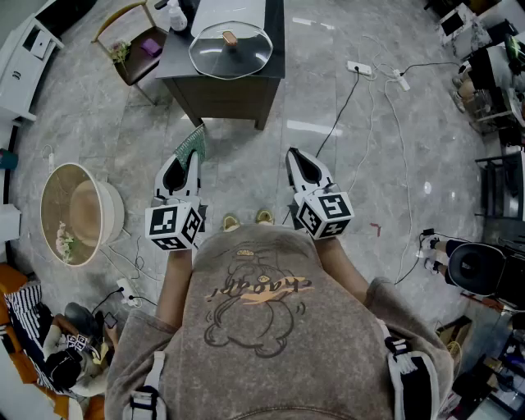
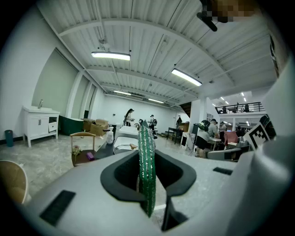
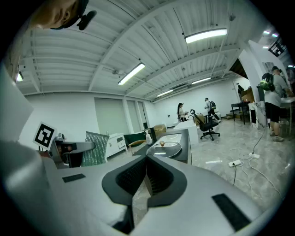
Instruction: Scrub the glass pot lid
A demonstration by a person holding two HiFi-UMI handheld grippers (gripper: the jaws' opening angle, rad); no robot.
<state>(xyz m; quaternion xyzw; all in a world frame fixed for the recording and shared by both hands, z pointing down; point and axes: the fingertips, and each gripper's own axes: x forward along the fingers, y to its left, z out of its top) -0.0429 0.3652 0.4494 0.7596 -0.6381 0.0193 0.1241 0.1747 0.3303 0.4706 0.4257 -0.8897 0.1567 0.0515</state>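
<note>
The glass pot lid (image 1: 231, 49) with a wooden knob lies on a dark table (image 1: 246, 92) ahead of me, and also shows far off as the lid (image 2: 123, 146) and the lid (image 3: 164, 147). My left gripper (image 1: 184, 160) is shut on a green scrub pad (image 1: 194, 141), held edge-on as the pad (image 2: 146, 170) between the jaws of the left gripper (image 2: 146, 159). My right gripper (image 1: 294, 154) is shut with nothing in it, and its jaws meet in the right gripper view (image 3: 146, 159). Both grippers hang level over the floor, well short of the table. The pad (image 3: 96, 147) also shows in the right gripper view.
A wooden chair (image 1: 125, 41) stands left of the table and a soap bottle (image 1: 175, 15) is at its back corner. A round white basket (image 1: 78, 215) sits on the floor at left. Power strips and cables (image 1: 361, 67) trail across the floor at right.
</note>
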